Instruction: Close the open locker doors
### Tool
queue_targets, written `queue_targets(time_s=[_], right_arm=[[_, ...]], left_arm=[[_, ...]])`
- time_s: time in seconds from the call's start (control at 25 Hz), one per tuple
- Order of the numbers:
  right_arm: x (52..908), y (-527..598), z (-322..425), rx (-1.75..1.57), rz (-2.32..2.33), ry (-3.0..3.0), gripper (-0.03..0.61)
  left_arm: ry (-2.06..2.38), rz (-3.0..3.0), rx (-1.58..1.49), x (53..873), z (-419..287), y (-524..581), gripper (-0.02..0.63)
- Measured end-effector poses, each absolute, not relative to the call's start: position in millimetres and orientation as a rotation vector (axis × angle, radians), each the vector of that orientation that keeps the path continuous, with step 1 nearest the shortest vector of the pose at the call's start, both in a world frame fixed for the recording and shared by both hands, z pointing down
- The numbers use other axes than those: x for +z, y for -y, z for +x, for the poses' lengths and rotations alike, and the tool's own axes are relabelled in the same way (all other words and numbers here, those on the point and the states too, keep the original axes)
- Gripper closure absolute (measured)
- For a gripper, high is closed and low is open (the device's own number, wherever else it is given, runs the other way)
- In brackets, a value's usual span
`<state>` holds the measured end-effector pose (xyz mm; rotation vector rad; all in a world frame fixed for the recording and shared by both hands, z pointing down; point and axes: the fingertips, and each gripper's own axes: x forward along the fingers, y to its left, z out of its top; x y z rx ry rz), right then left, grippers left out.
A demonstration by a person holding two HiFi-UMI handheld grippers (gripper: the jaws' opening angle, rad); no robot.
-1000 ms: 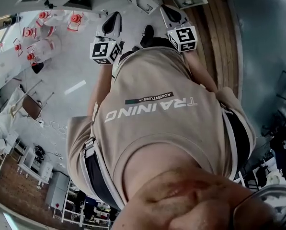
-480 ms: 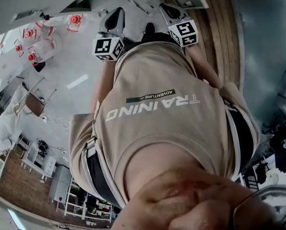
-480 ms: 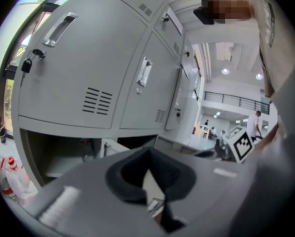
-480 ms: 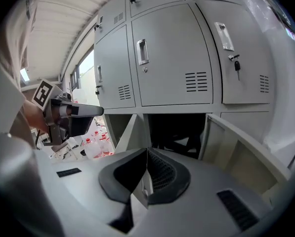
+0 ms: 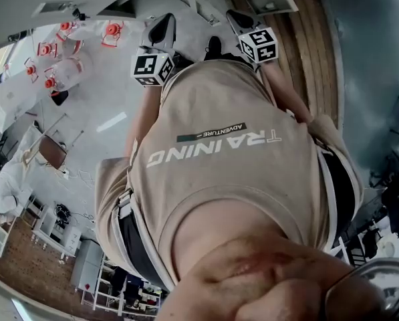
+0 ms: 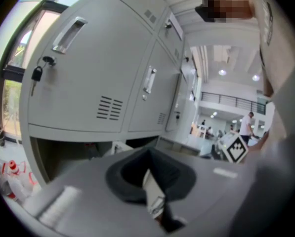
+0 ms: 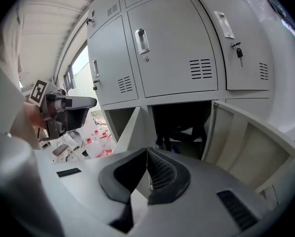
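Lockers (image 7: 172,43): grey bank, upper row shut, lower row open. In the right gripper view one open door (image 7: 246,147) swings out at lower right. A second door (image 7: 130,127) stands edge-on at left, with a dark compartment (image 7: 182,122) between them. The left gripper view shows the same bank from the other side: shut upper doors and an open bay (image 6: 63,154) beneath.

Person: tan shirt (image 5: 226,152) fills the head view. Both forearms (image 5: 142,119) reach forward and level, close together, toward the lockers.

Left gripper (image 5: 160,24): held out ahead, marker cube up. Its fingers (image 6: 125,174) are pressed together and grip nothing. They aim along the locker front, clear of any door.

Right gripper (image 5: 234,17): level with the left and near it. Its fingers (image 7: 162,174) are pressed together, with nothing between them. They point at the dark compartment. The open door lies to their right and the second door to their left, neither one touched.

Small items: a key (image 7: 237,52) hangs in an upper lock. Red-capped bottles (image 7: 95,142) stand on the floor beyond the left gripper.
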<state>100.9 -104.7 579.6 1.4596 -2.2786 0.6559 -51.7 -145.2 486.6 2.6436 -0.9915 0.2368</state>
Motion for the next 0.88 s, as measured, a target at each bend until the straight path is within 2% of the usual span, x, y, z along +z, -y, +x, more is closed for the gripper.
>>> queue_targets(time_s=[0.44, 0.88], right_arm=[[579.8, 103.1, 41.4, 0.648, 1.362, 2.306, 0.565], [573.3, 106.8, -34.3, 0.57, 1.166, 2.36, 0.565]], left_arm=[[1.001, 2.642, 0.209, 494.3, -93.4, 145.1, 0.617], [1.171, 2.549, 0.136, 493.5, -170.3, 145.3, 0.617]])
